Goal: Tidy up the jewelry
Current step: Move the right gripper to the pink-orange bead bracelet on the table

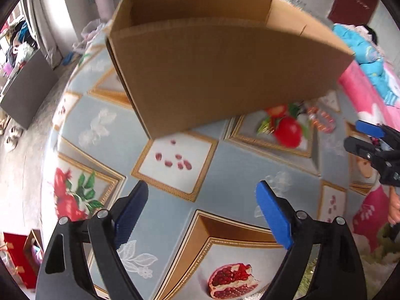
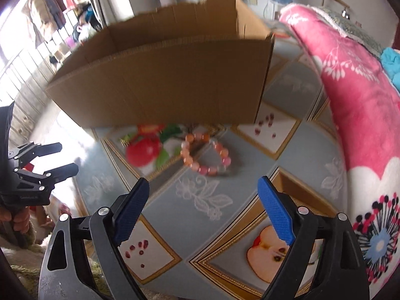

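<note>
right wrist view: bead bracelet (image 2: pixel 206 154) lies at 12 o'clock on the counter (image 2: pixel 225 175), before the cardboard box (image 2: pixel 162 80). both fingers apart, empty. light, slippery, floppy; pinch across one strand.

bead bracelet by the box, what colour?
Pink and orange beads; clearest in the right wrist view.

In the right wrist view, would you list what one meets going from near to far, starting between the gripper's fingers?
Right gripper → beaded bracelet on the patterned tablecloth → open cardboard box.
</note>
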The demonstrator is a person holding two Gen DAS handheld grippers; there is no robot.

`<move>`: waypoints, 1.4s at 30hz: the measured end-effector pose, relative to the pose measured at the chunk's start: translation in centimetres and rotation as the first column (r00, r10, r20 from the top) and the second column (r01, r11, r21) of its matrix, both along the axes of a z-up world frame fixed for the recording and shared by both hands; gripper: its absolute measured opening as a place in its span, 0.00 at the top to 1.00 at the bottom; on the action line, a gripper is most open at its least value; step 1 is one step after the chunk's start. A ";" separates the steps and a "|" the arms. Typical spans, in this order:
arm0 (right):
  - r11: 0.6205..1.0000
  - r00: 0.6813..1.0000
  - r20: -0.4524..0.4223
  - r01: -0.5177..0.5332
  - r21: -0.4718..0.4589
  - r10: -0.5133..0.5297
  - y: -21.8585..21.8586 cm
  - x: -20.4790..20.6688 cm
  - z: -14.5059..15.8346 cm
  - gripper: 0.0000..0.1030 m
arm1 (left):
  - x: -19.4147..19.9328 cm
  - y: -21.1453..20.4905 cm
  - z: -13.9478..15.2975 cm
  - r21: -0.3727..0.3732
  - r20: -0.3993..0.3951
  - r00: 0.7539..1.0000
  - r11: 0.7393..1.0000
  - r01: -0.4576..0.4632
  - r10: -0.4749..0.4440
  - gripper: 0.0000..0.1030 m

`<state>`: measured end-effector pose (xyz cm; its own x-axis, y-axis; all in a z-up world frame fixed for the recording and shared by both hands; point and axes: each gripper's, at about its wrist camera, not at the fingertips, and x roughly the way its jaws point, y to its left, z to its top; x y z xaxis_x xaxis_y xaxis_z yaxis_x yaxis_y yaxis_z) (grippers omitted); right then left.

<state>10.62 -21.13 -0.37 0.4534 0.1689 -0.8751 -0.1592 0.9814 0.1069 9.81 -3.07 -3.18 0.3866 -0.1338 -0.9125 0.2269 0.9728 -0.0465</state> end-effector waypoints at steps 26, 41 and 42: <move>0.991 0.997 -0.076 0.017 -0.129 -0.027 1.5 0.2 -2.6 0.08 | 0.8 -0.5 -1.6 0.055 0.035 0.997 0.995 -0.078 0.076 0.05; 0.997 0.987 0.143 -0.064 -0.045 0.070 1.8 -1.2 1.9 0.08 | 0.5 -0.5 -1.8 0.050 0.065 0.995 0.996 -0.080 0.077 0.04; 0.996 0.986 0.142 -0.077 -0.036 0.081 2.0 -1.0 1.9 0.08 | 0.4 -0.5 -1.9 0.049 0.066 0.995 0.996 -0.081 0.077 0.04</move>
